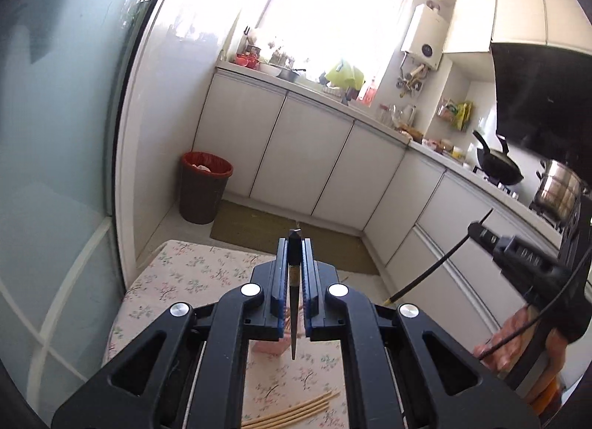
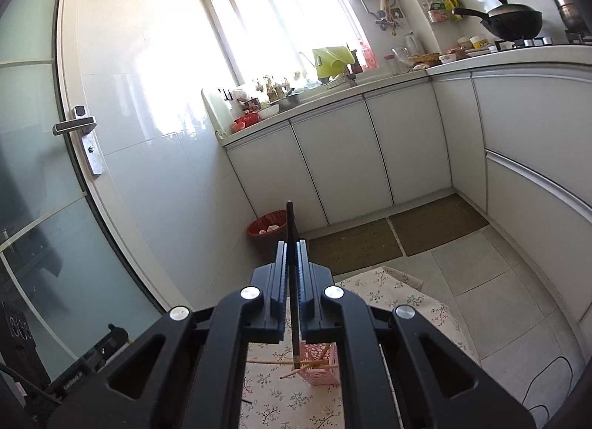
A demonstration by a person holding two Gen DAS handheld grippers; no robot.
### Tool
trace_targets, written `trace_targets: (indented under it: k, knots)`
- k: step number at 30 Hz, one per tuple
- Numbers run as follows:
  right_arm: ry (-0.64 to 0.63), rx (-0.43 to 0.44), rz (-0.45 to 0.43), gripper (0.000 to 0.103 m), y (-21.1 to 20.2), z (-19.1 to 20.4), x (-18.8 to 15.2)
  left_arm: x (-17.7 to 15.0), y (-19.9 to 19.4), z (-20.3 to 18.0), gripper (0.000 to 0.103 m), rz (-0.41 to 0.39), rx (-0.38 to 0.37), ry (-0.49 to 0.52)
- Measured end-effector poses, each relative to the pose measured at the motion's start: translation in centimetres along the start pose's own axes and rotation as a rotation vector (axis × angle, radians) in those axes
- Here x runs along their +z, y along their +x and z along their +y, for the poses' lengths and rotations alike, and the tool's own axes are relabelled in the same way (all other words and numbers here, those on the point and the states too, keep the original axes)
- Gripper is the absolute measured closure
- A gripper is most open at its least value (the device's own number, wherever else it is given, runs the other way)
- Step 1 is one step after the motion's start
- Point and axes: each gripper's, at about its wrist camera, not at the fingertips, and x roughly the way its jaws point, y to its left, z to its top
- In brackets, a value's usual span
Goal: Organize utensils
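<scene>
Pinching dark chopstick point(image 1: 294, 292) in left claw point(image 1: 295, 244); right claw point(image 2: 292, 246) likewise.

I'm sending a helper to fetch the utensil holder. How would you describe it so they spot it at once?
Find the small table with the floral tablecloth near the white kitchen cabinets. On it stands a pink perforated plastic basket, with pale wooden chopsticks poking from it. It is the only pink, upright container on the cloth.
</scene>
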Motion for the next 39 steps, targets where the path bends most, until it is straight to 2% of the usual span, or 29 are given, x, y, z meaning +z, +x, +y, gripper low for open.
trace_targets:
  k: [3,8,12,15,17,19,23,25,31,35,39]
  knots:
    - [0.014,-0.016,0.013,0.098,2.6,-0.8,-0.9,0.7,2.0,-0.5,0.097,-0.074,0.011,-0.001]
    - [0.041,-0.036,0.031,0.098,6.4,-2.3,-2.6,0.7,6.6,-0.5,0.097,-0.078,0.016,0.012]
    - [0.038,-0.038,0.042,0.098,8.4,-3.1,-3.4,-0.3,11.2,-0.4,0.097,-0.032,0.03,0.038]
    - [0.032,-0.041,0.055,0.098,9.9,-3.4,-4.0,-2.1,15.1,-0.4,0.096,0.063,0.038,0.072]
    - [0.026,-0.045,0.061,0.098,10.8,-3.6,-4.5,-3.4,16.7,-0.1,0.094,0.108,-0.006,0.086]
    - [0.02,-0.048,0.069,0.098,11.8,-3.7,-5.1,-3.9,16.2,0.2,0.094,0.08,-0.014,0.094]
    - [0.005,-0.045,0.083,0.098,13.2,-3.4,-6.0,-2.3,13.1,0.6,0.094,-0.011,-0.031,0.084]
    - [-0.005,-0.048,0.089,0.098,13.8,-3.2,-6.4,-1.6,12.2,0.9,0.094,-0.03,-0.034,0.061]
    - [-0.027,-0.049,0.111,0.098,15.5,-2.9,-7.7,-1.0,10.8,2.2,0.093,-0.041,-0.022,0.019]
    - [-0.049,-0.029,0.129,0.091,16.7,-2.6,-8.9,-1.7,11.3,2.9,0.091,-0.016,0.019,0.03]
    - [-0.061,-0.034,0.131,0.091,16.3,-1.9,-8.5,-2.0,10.6,3.3,0.09,-0.019,0.053,0.042]
